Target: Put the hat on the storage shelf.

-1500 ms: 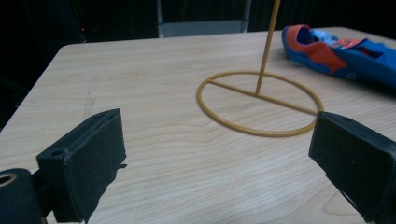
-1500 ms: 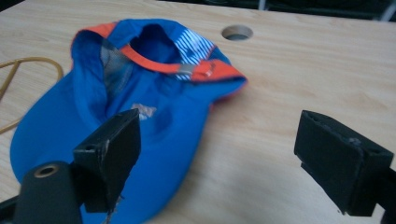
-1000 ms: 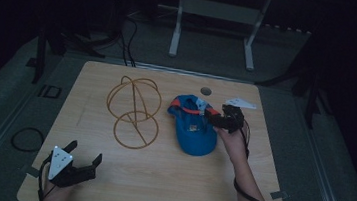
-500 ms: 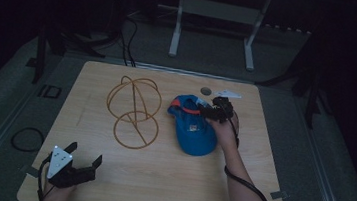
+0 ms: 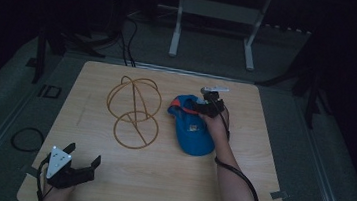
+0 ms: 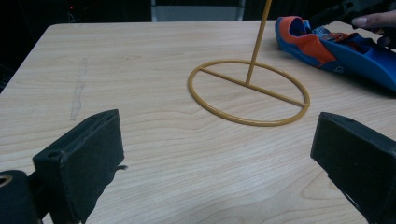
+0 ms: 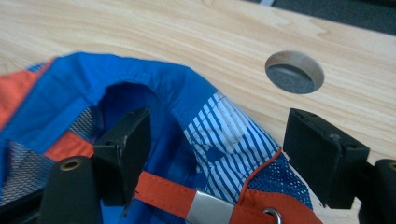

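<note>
While the left gripper rests low at the near left corner of the table, its jaws stand wide apart with nothing between them, and its own view looks across bare wood toward the wire stand. That stand, a yellow-brown ring base with an upright rod and looped hoops on top, sits in the middle of the table, well apart from this gripper.

Farther back and to the right lies the cap, blue with orange trim, upside down so its inside faces up. Its long axis runs roughly near to far, the brim toward the person and the strap end away. The right gripper is at that far end, and the right hand reaches over the cap's right side. In the right gripper view the jaws are open and straddle the rear rim: one jaw sits inside the hollow, the other outside over the wood, with the striped lining and orange strap between them. They do not look pressed on the cloth yet.

Just beyond the cap, a round hole is cut in the tabletop.

Judging by position, the right hand is far the nearer to the cap, and a pinch on the rear rim looks like the coming move.
</note>
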